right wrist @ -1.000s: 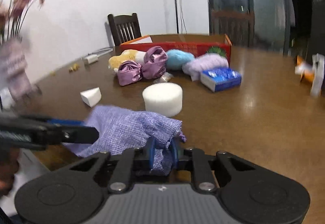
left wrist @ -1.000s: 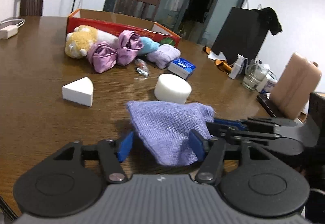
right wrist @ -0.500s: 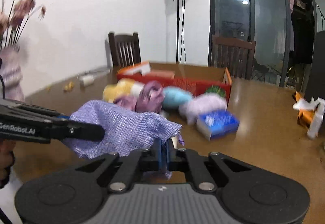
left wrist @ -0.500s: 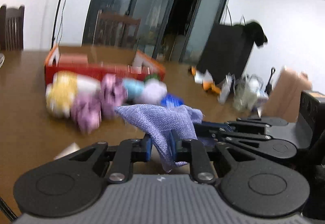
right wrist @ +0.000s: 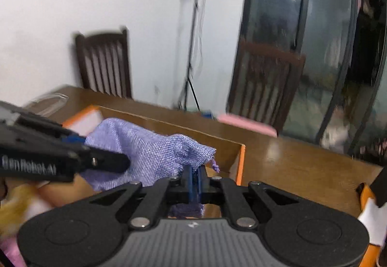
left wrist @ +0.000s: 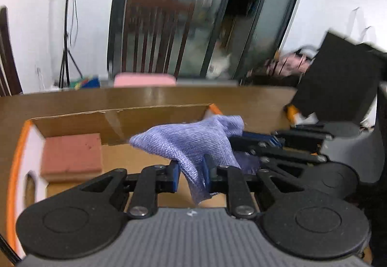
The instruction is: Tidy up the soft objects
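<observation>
Both grippers hold one purple woven cloth bag [left wrist: 188, 141] in the air over the open cardboard box [left wrist: 116, 119]. My left gripper [left wrist: 191, 170] is shut on its near edge. My right gripper [right wrist: 194, 176] is shut on its other end, where a drawstring knot hangs; the bag also shows in the right wrist view [right wrist: 145, 153]. The right gripper's body shows at the right of the left wrist view [left wrist: 290, 146], and the left gripper's at the left of the right wrist view [right wrist: 48, 158]. A reddish-brown sponge block [left wrist: 72, 155] lies inside the box at its left.
The box has orange-edged flaps [right wrist: 240, 163] and stands on a brown wooden table [right wrist: 302, 163]. A yellow plush toy [right wrist: 14, 204] is blurred at the lower left. Wooden chairs [right wrist: 104, 66] and a light stand are behind the table. A black panel [left wrist: 338, 87] stands at the right.
Both grippers have carried the purple bag up and forward from above the table to over the open box. The pile of soft toys has dropped out of the left wrist view.
</observation>
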A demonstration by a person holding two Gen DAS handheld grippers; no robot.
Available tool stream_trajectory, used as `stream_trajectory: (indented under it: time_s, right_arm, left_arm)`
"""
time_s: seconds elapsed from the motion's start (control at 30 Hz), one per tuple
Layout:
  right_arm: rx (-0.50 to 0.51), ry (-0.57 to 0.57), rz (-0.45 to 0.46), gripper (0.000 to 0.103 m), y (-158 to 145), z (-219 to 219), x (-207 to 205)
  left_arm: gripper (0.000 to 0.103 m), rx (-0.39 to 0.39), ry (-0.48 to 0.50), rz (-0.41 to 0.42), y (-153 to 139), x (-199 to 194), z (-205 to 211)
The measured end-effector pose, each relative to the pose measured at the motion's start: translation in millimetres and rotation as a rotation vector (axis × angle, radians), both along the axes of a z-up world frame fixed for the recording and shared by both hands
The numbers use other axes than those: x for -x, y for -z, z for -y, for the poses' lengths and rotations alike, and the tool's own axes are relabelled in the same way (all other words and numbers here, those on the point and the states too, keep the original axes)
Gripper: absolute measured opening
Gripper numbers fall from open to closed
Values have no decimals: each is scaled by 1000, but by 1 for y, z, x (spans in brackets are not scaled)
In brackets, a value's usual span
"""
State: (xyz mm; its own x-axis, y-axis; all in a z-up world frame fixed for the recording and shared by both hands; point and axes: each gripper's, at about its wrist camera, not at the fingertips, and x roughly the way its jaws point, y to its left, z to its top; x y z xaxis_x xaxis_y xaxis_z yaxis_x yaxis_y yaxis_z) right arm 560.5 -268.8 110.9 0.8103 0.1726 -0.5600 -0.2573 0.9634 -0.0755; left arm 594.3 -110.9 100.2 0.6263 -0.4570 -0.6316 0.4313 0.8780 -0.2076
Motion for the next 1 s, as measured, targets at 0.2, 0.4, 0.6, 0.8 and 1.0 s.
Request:
stream_trajectory:
  time_s: [0.2, 0.4, 0.6, 0.8, 1.0]
  right_arm:
    - [114, 69, -148, 5, 39, -9, -94]
    - [199, 77, -113, 29, 45, -26, -107]
    - [169, 74, -65, 34, 34, -22, -100]
    - [124, 70, 25, 46, -15, -7, -49]
    - [113, 81, 148, 60, -68, 11, 43]
  left_arm:
    - [40, -30, -141, -134, 44, -78, 9]
    - [54, -64, -135, -129, 49, -83, -4]
    - [61, -59, -138, -67, 17, -64, -18]
    - [71, -56, -137, 48, -40, -10, -39]
    - [84, -99, -155, 234, -88, 81, -73]
